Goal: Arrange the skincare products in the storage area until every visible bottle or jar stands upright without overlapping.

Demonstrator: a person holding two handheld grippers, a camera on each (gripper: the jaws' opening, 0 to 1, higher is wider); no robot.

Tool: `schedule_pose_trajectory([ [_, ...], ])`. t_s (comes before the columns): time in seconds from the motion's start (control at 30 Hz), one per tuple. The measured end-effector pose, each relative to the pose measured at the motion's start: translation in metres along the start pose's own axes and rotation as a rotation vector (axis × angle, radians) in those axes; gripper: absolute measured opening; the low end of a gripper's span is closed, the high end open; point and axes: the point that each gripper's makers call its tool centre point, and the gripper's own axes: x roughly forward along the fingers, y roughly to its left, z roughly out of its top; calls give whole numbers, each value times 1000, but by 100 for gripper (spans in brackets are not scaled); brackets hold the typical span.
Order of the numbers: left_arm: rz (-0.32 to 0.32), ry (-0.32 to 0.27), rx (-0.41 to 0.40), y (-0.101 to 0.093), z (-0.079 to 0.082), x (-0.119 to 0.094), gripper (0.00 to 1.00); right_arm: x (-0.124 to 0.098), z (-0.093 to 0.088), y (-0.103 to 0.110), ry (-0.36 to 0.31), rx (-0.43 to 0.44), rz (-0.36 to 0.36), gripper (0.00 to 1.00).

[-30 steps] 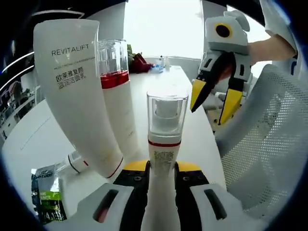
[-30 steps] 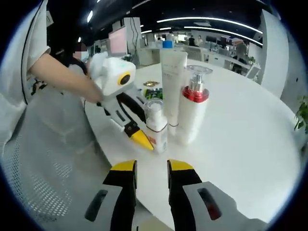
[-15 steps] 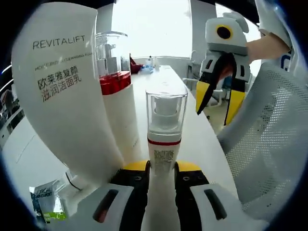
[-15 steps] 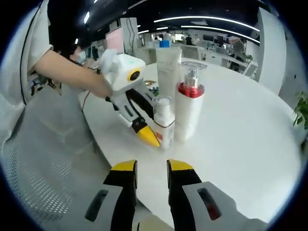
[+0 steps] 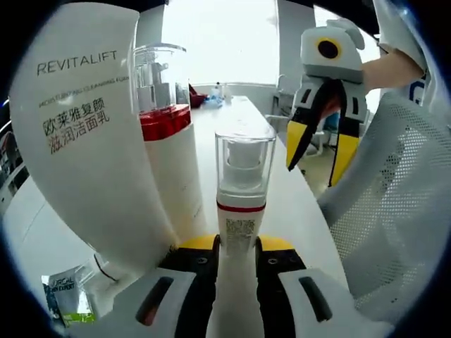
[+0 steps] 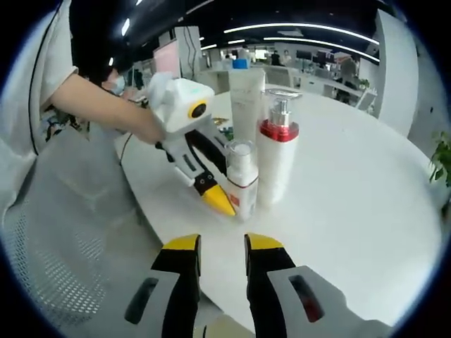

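Left tongs [image 6: 224, 199] still pinching small pump bottle [image 5: 239, 204], nudged closer to red-collared bottle [image 5: 171, 165], right tongs [image 6: 220, 248] slightly spread, empty.

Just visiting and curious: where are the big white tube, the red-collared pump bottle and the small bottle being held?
White tube [image 5: 84, 141], left gripper view, printed front.
Pump bottle [image 6: 276, 165], right gripper view, white body.
Small bottle [image 5: 240, 229], left gripper view, label.

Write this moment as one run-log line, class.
left tongs: shut on small pump bottle | right tongs: open, empty | tube, tall pump bottle: upright
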Motion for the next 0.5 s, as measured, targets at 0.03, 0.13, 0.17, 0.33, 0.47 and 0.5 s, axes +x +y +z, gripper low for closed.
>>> schedule_pose_trajectory([
  [0.03,2,2,-3,0,0,0,23,0,0,0,0,1,0,24],
  [0.13,2,5,-12,0,-2,-2,24,-1,1,1,-1,1,0,24],
  [0.17,3,6,-15,0,-3,-3,25,-1,2,1,-2,2,0,24],
  [0.33,11,12,-17,0,-3,-8,25,-1,7,2,-9,-5,-3,26],
  [0.47,28,16,-22,5,-5,-15,26,-2,13,3,-15,-15,-7,28],
  [0.5,31,17,-22,6,-6,-16,26,-2,15,4,-18,-16,-8,28],
])
